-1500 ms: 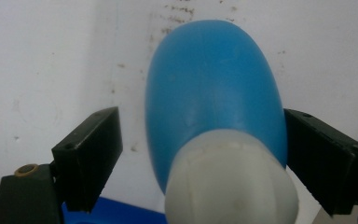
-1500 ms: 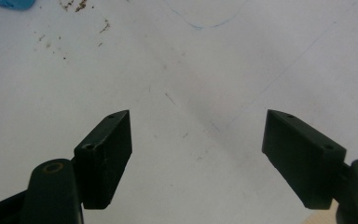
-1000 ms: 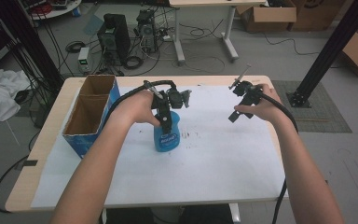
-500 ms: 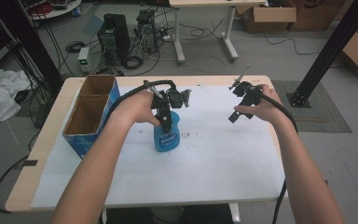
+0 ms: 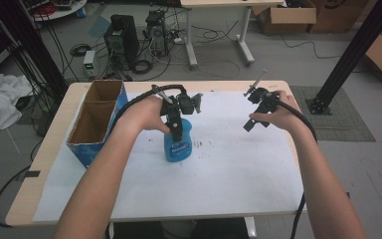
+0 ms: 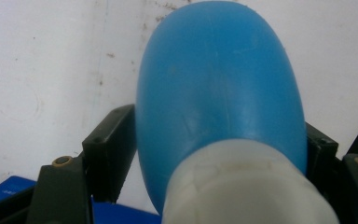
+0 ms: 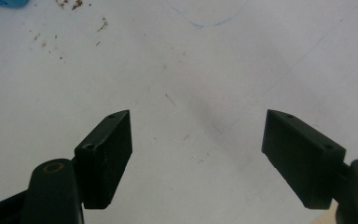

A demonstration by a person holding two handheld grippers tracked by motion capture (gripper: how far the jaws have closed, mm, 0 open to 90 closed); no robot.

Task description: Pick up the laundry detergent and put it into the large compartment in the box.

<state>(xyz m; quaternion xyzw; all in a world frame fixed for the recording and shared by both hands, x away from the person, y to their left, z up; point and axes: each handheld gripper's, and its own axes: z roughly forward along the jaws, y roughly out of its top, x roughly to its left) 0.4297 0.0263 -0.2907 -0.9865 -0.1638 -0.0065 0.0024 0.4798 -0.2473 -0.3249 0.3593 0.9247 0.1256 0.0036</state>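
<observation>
A blue plastic bottle [image 5: 179, 144] with a white neck stands upright on the white sheet near the table's middle. My left gripper [image 5: 176, 125] comes down on it from above. In the left gripper view the bottle [image 6: 219, 84] sits between the two black jaws, which have just been closing and now press on both of its sides. My right gripper [image 5: 250, 124] hovers over the sheet to the right, well apart from the bottle. Its jaws stand wide open with nothing between them [image 7: 198, 135].
An open cardboard box [image 5: 97, 122] with blue sides and two compartments stands at the table's left edge. The white sheet [image 5: 238, 169] covers most of the tabletop and has small specks and pen marks. Computers and cables lie on the floor beyond the far edge.
</observation>
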